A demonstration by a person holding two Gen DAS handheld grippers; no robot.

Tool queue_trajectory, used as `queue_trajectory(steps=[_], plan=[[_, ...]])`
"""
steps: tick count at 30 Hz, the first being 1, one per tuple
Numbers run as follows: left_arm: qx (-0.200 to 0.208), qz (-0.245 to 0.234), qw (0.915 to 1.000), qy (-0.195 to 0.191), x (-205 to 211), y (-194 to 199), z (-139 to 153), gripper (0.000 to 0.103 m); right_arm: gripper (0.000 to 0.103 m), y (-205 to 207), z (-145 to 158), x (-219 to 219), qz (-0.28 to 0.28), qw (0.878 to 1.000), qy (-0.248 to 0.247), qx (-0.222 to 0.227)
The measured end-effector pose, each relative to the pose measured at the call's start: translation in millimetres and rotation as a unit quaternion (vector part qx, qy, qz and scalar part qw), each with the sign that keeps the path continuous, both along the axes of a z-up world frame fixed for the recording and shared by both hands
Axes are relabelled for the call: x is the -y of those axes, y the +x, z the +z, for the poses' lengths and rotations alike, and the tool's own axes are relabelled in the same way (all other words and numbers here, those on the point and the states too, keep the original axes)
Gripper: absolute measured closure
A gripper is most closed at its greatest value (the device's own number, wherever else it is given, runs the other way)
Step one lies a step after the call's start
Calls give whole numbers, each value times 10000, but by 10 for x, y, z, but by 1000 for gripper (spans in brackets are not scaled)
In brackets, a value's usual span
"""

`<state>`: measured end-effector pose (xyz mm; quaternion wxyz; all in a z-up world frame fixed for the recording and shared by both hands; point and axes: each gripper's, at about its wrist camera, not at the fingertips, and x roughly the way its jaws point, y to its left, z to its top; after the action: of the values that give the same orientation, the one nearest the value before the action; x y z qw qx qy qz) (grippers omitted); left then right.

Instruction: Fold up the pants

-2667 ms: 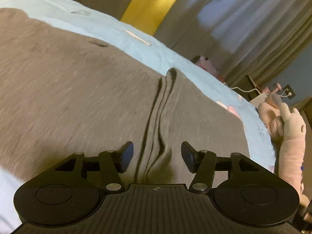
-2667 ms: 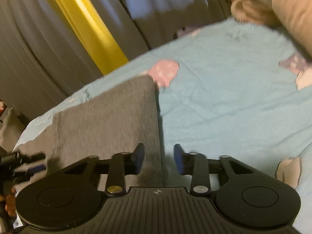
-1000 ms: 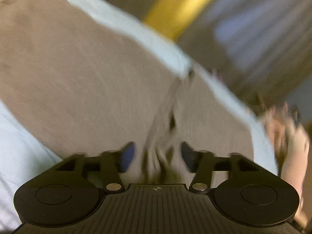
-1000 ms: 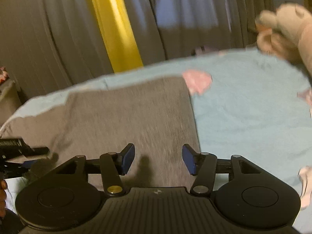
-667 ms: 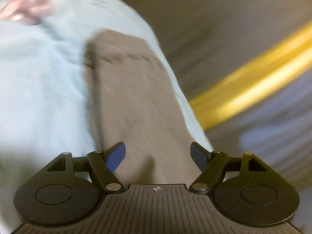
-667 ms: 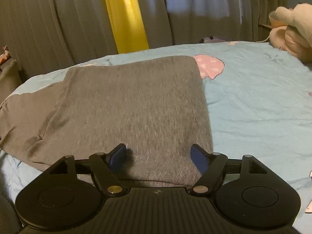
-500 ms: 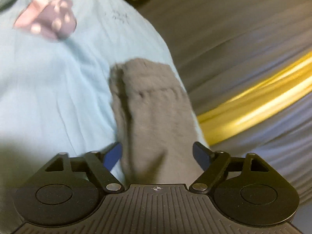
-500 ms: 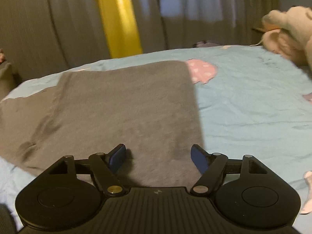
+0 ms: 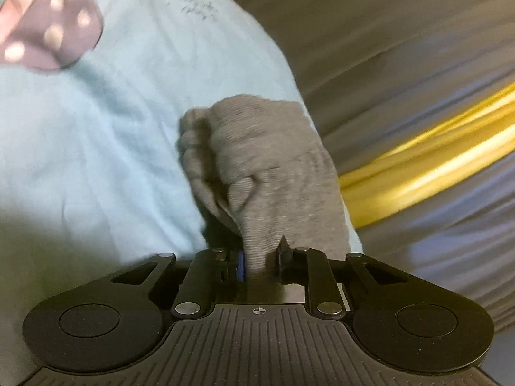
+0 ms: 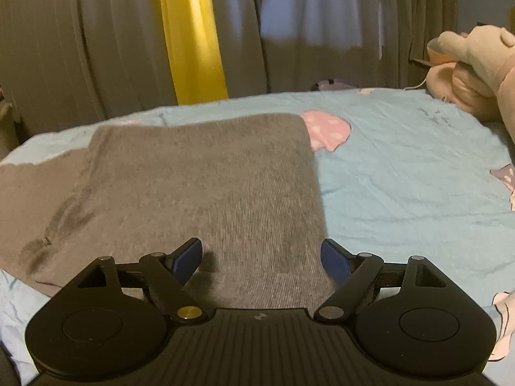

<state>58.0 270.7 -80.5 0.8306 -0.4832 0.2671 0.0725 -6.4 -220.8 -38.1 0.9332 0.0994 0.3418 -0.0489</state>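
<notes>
Grey knit pants lie flat on a light blue bed sheet, a folded rectangle with more grey fabric trailing off to the left. My right gripper is open just above the near edge of the pants, its jaws wide apart. In the left wrist view my left gripper is shut on a bunched strip of the grey pants, which runs away from the jaws over the sheet.
Grey curtains with a yellow strip hang behind the bed. A pink plush toy sits at the far right. Pink patches are printed on the sheet. The bed edge lies just past the pants in the left wrist view.
My left gripper swung away from the flat pants to a narrow end of them and has closed on it. My right gripper has opened wider and stays over the near edge.
</notes>
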Motion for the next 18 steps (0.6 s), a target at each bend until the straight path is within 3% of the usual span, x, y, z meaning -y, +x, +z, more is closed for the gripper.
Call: queue_trajectory(steps=[2,3,5,7,9,10,12,13,17,18], plan=[[225,-120,9986,463,96,6,217,85,21,-42,49,41,-65,9998,86,140],[310,-243,9952,893,209,21,394,86,21,-62,71,67,-112,9997,139,189],[659,-644,9786,1837,522,28,759,87,21,-85,99,119,-183,9992,284,236],[1054,-1198,9515,2632,947,32,1104,88,21,-106,126,187,-215,9975,583,324],[1455,-1852,9152,3271,1428,16,1355,88,21,-131,159,267,-269,9939,985,411],[1668,-2227,8891,3634,1721,6,1434,88,21,-144,174,312,-286,9911,1222,443],[2024,-3049,8227,4350,2355,-91,1501,88,21,-166,203,402,-262,9834,1731,471],[2183,-3572,7830,4601,2713,-163,1470,88,21,-188,221,444,-263,9794,1937,509],[2342,-5171,6607,4913,3720,-553,1115,85,21,-275,280,573,-320,9704,2331,552],[2313,-5462,6338,4964,3908,-643,1014,86,21,-287,288,604,-310,9692,2389,516]])
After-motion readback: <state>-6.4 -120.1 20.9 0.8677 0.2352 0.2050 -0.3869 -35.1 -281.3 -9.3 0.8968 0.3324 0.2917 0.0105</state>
